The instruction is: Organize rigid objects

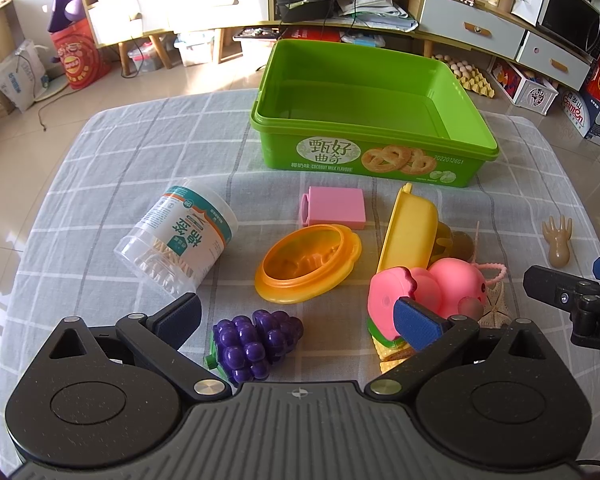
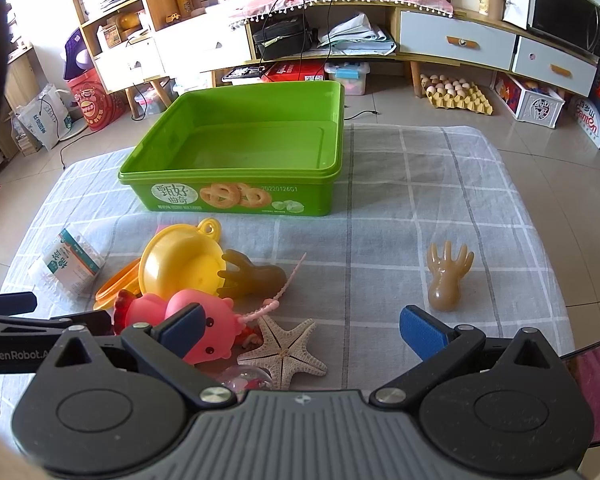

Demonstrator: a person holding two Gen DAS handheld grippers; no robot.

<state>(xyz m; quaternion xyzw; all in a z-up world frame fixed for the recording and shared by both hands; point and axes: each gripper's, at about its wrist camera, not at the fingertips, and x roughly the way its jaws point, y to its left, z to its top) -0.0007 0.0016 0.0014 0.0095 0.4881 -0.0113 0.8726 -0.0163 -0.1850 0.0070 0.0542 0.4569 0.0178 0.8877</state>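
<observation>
An empty green cookie box (image 1: 364,120) stands at the table's far side, also in the right wrist view (image 2: 240,168). In front lie a cotton-swab tub (image 1: 180,236), a pink block (image 1: 334,206), an orange mould (image 1: 308,264), a yellow scoop (image 1: 410,232), a pink pig toy (image 1: 452,284), purple grapes (image 1: 256,336), a starfish (image 2: 284,348) and a tan hand toy (image 2: 446,276). My left gripper (image 1: 300,316) is open over the grapes. My right gripper (image 2: 302,326) is open above the starfish.
The table has a grey checked cloth (image 2: 440,184). A second tan hand toy (image 2: 252,276) lies beside the scoop. A clear ball (image 2: 246,378) sits near the starfish. Cabinets, boxes and an egg tray (image 2: 456,94) stand on the floor beyond.
</observation>
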